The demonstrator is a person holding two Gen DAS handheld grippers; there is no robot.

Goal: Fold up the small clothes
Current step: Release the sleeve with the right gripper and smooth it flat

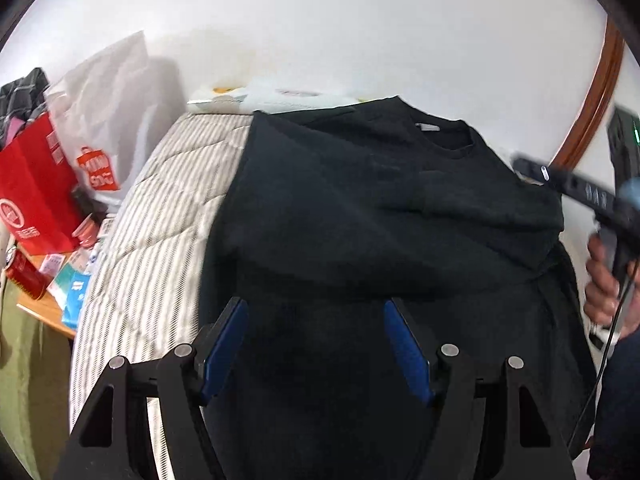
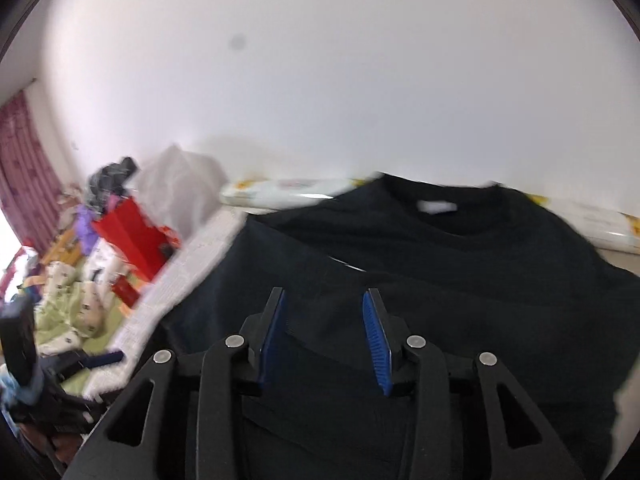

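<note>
Left hand-held gripper is hovering spread over the black shirt lying on the striped bed; right hand-held gripper is hanging spread too, holding nothing. Pinching both hem corners evenly should be keeping the fold square.

Striped quilt at centre left, red bag and white plastic bag at far left, red can lower left, wooden frame upper right, purple curtain at left edge, white wall above.
</note>
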